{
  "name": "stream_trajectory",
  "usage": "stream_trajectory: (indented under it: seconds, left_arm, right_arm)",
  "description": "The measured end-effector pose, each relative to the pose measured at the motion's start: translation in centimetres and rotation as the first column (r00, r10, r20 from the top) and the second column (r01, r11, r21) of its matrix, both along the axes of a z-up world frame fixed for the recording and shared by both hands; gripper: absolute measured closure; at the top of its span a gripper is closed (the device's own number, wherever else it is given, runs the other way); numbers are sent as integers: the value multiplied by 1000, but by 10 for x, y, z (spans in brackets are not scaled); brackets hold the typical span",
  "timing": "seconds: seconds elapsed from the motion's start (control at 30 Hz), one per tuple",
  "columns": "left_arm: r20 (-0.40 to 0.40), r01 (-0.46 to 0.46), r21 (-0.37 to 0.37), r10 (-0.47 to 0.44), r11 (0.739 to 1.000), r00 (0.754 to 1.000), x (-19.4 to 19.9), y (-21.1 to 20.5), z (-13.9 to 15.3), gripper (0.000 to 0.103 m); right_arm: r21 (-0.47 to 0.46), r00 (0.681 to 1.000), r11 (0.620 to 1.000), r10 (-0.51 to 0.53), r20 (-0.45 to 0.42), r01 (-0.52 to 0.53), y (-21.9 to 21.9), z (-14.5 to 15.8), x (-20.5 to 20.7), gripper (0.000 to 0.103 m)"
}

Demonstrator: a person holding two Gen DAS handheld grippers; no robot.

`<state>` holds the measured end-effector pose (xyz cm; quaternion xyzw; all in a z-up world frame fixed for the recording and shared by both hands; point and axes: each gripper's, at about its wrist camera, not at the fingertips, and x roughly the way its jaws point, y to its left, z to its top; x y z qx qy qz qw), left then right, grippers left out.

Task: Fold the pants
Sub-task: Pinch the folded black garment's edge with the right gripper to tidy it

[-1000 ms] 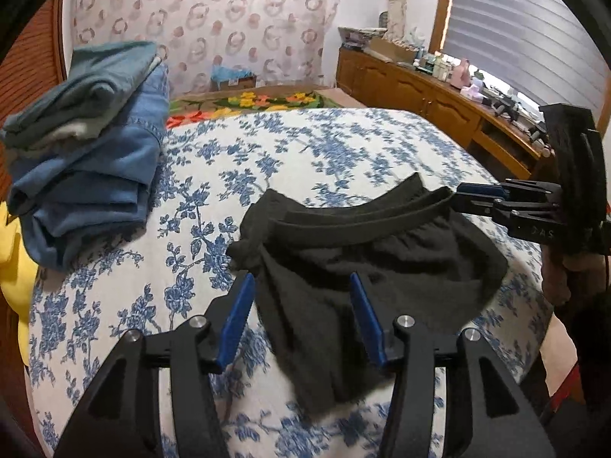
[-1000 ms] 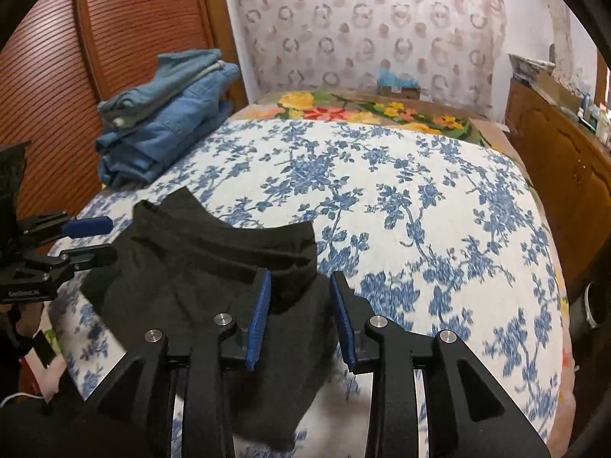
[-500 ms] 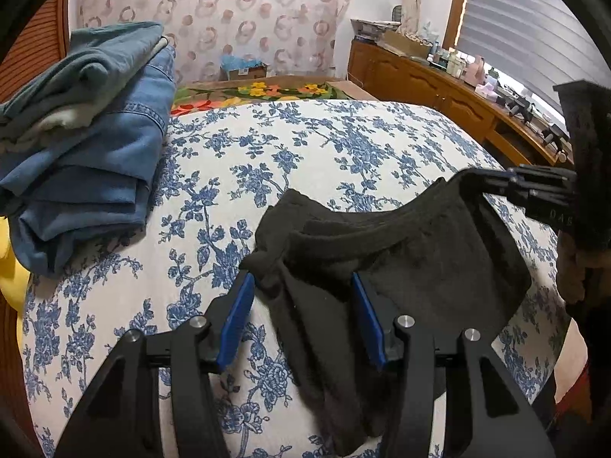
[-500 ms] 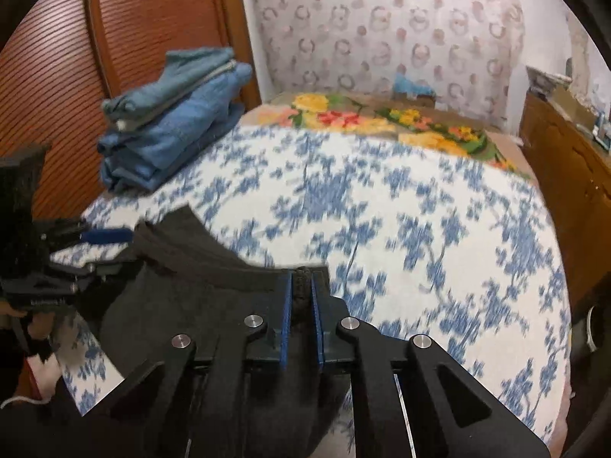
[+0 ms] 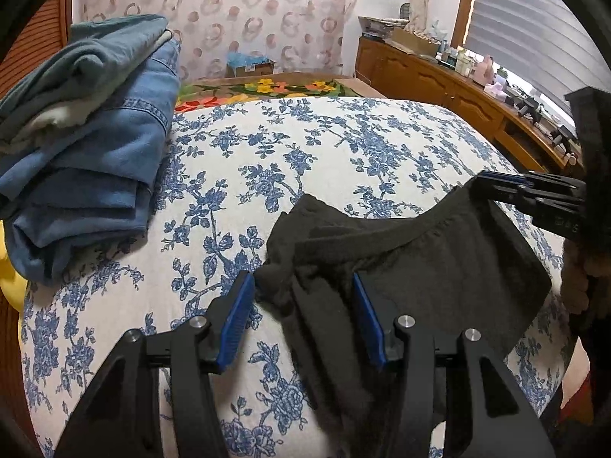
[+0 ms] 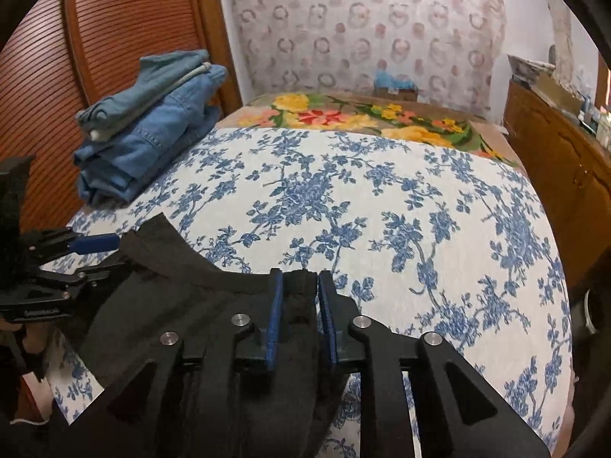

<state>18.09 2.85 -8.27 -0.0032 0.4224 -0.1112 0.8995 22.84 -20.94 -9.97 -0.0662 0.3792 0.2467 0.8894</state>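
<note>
On the blue-flowered bedspread (image 6: 382, 206) lie the black pants (image 5: 439, 267), and pale lettering on each gripper's body is too blurred to read. Tilted down over the waistband's left corner, the left gripper (image 5: 303, 316) stands half open, bunched cloth between its blue pads but unpressed. Likewise angled down at the waistband's other end, the right gripper (image 6: 299, 313) has just been opening slightly, its narrow jaws holding a fold of waistband.
</note>
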Motion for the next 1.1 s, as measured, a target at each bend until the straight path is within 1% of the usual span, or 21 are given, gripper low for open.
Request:
stream_trajectory:
  seconds: [0.2, 0.33, 0.47, 0.6, 0.67, 0.93, 1.1]
  left_arm:
    - [-19, 4, 4, -4, 1000, 1000, 4, -1, -7, 51]
    - [-12, 6, 3, -6, 1000, 1000, 4, -1, -8, 50]
    - [0, 9, 13, -9, 1000, 1000, 4, -2, -10, 47]
    - [0, 6, 17, -6, 1000, 1000, 3, -3, -11, 45]
    - [0, 6, 19, -6, 1000, 1000, 3, -3, -11, 44]
    - [-1, 6, 19, -6, 1000, 1000, 4, -3, -11, 43]
    - [-1, 6, 19, -6, 1000, 1000, 4, -3, -11, 43]
  right_arm:
    - [-20, 1000, 1000, -1, -4, 1, -4, 1, -14, 69]
    - [-31, 1000, 1000, 3, -27, -4, -5, -4, -24, 67]
    - [-31, 999, 1000, -6, -31, 5, -12, -6, -35, 65]
    - [-17, 999, 1000, -20, -37, 20, -22, -6, -41, 55]
    - [-17, 999, 1000, -26, -44, 25, -26, -8, -42, 53]
    - [-22, 995, 999, -41, -95, 39, -28, -21, -34, 51]
    - [1, 994, 999, -36, -106, 37, -24, -23, -27, 51]
